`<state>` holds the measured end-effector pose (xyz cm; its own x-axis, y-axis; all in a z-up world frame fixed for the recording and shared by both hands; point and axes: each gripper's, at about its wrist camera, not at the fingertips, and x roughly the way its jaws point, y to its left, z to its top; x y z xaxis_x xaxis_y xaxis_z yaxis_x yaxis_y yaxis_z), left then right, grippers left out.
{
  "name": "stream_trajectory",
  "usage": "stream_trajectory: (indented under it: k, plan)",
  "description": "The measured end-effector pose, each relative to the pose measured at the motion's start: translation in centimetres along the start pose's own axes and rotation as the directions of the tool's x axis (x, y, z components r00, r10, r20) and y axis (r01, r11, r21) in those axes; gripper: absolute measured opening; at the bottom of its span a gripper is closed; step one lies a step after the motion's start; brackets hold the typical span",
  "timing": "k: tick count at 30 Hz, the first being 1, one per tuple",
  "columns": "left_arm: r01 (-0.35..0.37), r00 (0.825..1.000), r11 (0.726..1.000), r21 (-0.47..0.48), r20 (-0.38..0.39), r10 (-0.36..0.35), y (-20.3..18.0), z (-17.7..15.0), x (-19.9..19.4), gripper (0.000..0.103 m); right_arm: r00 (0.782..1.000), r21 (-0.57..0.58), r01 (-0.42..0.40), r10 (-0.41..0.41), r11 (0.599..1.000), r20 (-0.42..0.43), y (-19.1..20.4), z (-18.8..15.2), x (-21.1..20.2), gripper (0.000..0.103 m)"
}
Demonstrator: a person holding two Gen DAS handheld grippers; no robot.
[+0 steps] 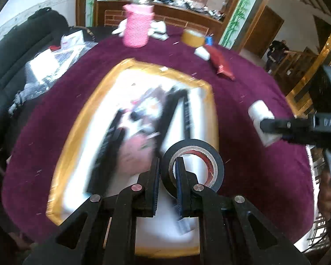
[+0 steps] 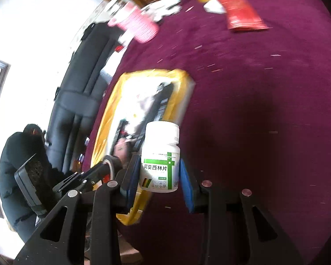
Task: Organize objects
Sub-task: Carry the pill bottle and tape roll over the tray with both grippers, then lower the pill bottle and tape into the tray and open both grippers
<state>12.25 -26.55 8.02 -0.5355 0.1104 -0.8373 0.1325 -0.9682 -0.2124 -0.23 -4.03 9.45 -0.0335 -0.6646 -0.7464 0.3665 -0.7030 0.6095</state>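
My left gripper (image 1: 167,172) is shut on the wall of a black roll of tape (image 1: 194,148), one finger inside the roll and one outside. It hangs over a white box with a yellow rim (image 1: 81,128) that holds several blurred items. My right gripper (image 2: 160,172) is shut on a white medicine bottle (image 2: 160,156) with a green label, held upright above the purple tablecloth (image 2: 253,88) beside the same yellow-rimmed box (image 2: 112,110). In the left wrist view the right gripper (image 1: 267,128) and the medicine bottle (image 1: 259,112) show at the right. The left gripper (image 2: 108,165) appears at the lower left of the right wrist view.
On the far side of the purple cloth (image 1: 242,88) stand a pink woven holder (image 1: 138,26), a brown tape roll (image 1: 193,37), a red packet (image 1: 220,61) and a small white box (image 1: 202,53). A dark sofa (image 1: 22,50) with bags lies to the left.
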Motion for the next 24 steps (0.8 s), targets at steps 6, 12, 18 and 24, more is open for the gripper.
stream_trajectory:
  k: [6, 12, 18, 24]
  plan:
    - [0.034, 0.997, 0.999, 0.014, -0.073, -0.033, 2.1, -2.5, 0.5, 0.011, 0.996, -0.052, 0.019, -0.024, 0.998, -0.086, 4.5, -0.7, 5.9, 0.033]
    - [0.025, 0.998, 0.993, 0.115, -0.067, -0.017, 0.7, -2.9, 1.4, 0.011, 0.984, -0.123, 0.116, -0.131, 0.986, -0.123, 7.0, -1.1, 9.8, 0.033]
    - [0.052, 0.997, 0.991, 0.126, -0.06, -0.045, 0.9, -2.6, 1.7, 0.012, 0.969, -0.136, 0.206, -0.221, 0.969, -0.109, 6.7, -0.9, 10.8, 0.033]
    - [0.056, 0.996, 0.987, 0.148, -0.081, -0.045, 0.3, -2.9, 1.6, 0.012, 0.962, -0.123, 0.24, -0.252, 0.963, -0.102, 6.4, 0.0, 11.3, 0.033]
